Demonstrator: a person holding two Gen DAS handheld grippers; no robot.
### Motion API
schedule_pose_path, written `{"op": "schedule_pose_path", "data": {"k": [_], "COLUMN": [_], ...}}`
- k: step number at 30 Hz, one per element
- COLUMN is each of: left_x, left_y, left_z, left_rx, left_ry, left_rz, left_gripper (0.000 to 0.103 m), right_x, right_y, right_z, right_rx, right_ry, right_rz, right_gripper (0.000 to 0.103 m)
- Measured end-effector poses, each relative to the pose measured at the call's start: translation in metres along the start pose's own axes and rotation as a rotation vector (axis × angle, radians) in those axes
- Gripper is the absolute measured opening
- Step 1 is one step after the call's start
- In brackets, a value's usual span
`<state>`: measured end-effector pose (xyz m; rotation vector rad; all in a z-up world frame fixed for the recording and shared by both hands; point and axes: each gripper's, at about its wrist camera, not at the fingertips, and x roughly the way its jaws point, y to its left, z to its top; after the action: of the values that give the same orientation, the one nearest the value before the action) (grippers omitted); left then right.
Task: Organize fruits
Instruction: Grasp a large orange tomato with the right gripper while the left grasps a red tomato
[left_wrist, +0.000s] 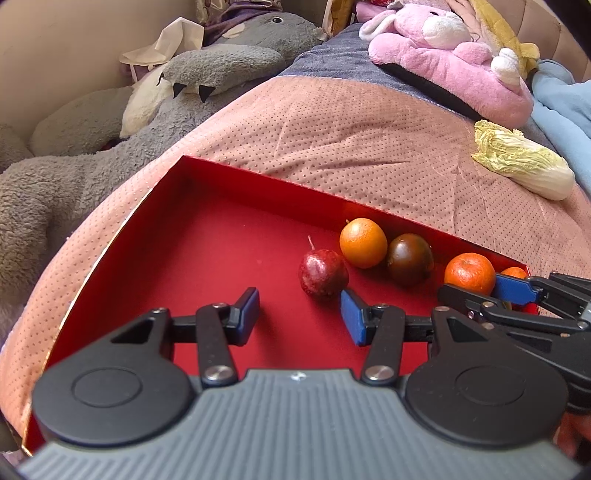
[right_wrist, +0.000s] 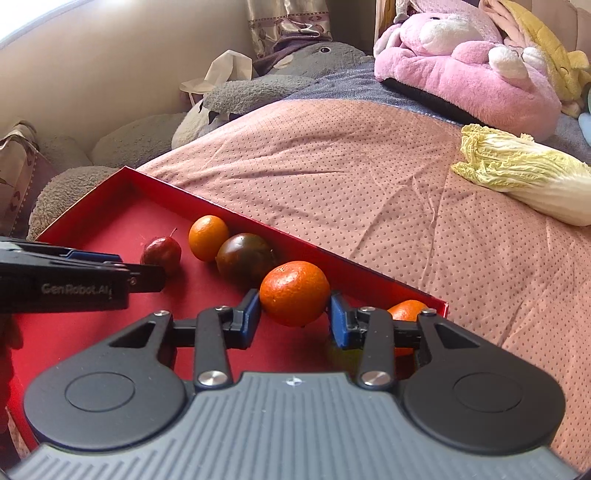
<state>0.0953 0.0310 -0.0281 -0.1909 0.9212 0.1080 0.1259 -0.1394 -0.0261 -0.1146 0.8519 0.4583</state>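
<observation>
Tray: a red tray (left_wrist: 207, 236) lies on the pink blanket (left_wrist: 332, 140), and the fruits are inside it.
Fruits in tray: a red fruit (left_wrist: 323, 273), an orange (left_wrist: 363, 242), a dark tomato (left_wrist: 410, 260), a tangerine (right_wrist: 294, 292), and one more orange fruit (right_wrist: 406, 309) half hidden at the tray corner.
Right gripper (right_wrist: 294, 310): it closes around the tangerine; both blue pads seem to touch its sides, so I judge it is gripping.
Left gripper (left_wrist: 299, 314): its jaws are apart with nothing between them; it hovers over the tray floor, just beside the red fruit.
Outside the tray: only a cabbage (right_wrist: 528, 173) lies on the blanket, well apart.
Progress: all the fruits I can see are already in the tray, along the far wall. What remains seems to be arranging them; where the tangerine should go, I cannot tell.
</observation>
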Motion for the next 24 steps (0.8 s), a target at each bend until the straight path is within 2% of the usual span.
{"op": "schedule_pose_path", "data": {"k": [11,12,14,24], "left_x": [0.01,0.01,0.01,-0.003], "left_y": [-0.009,-0.01,-0.009,0.001], "left_z": [0.006,0.006,0.005,-0.004], "left_rx": [0.053,0.055,0.053,0.006], "left_ry": [-0.021,-0.022,-0.022,-0.032], "left_rz": [-0.015,-0.017,-0.03,-0.046], "left_gripper": [0.05,0.048,0.034,0.034], "right_x": [-0.059,-0.063,-0.069,-0.096], "right_y": [0.007,0.009,0.012,0.019], "right_z": [-0.04,-0.045,-0.053,-0.075], "right_rx": [0.024,0.026,0.032,0.047], "right_ry": [-0.038,-0.036,-0.034,-0.029], "right_rz": [0.016,0.017,0.016,0.008], "right_gripper": [0.045,0.045,0.045,0.045]}}
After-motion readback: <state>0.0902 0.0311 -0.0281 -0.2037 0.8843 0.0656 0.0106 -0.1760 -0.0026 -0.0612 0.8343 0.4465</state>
